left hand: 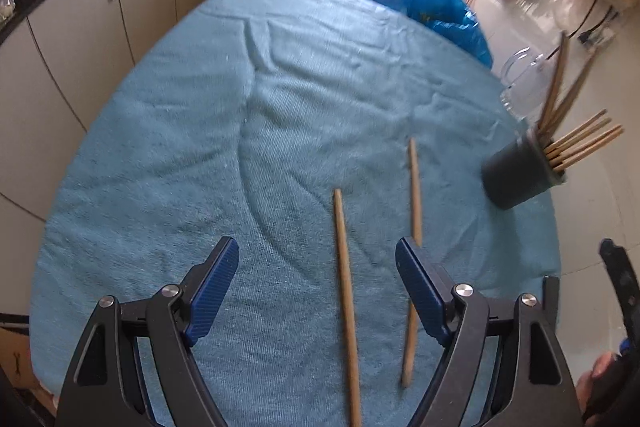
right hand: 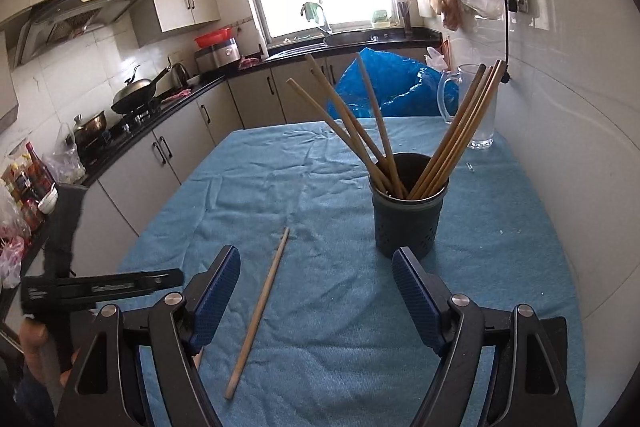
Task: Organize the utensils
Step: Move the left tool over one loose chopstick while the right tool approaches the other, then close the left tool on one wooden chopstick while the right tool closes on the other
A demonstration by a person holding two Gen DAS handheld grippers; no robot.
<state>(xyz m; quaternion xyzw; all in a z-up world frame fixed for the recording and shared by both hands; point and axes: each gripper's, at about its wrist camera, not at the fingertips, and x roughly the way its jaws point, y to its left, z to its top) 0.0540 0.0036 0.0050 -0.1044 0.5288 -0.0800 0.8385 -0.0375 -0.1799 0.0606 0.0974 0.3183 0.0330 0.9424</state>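
Note:
Two wooden chopsticks lie on the blue towel [left hand: 200, 147]. In the left wrist view one chopstick [left hand: 347, 307] runs between the fingers of my left gripper [left hand: 316, 247], which is open above it; the second chopstick [left hand: 414, 227] passes behind the right finger. A dark holder [left hand: 516, 175] with several chopsticks stands at the right. In the right wrist view my right gripper [right hand: 316, 255] is open with nothing between its fingers; one chopstick [right hand: 260, 307] lies just ahead of it, nearer its left finger, and the holder [right hand: 408, 215] stands beyond the right finger.
A clear glass pitcher [right hand: 476, 107] stands behind the holder near the white wall. A blue plastic bag [right hand: 392, 87] sits past the table's far edge. Kitchen cabinets and a counter with a wok [right hand: 134, 95] run along the left. The other gripper's body [right hand: 100, 287] shows at lower left.

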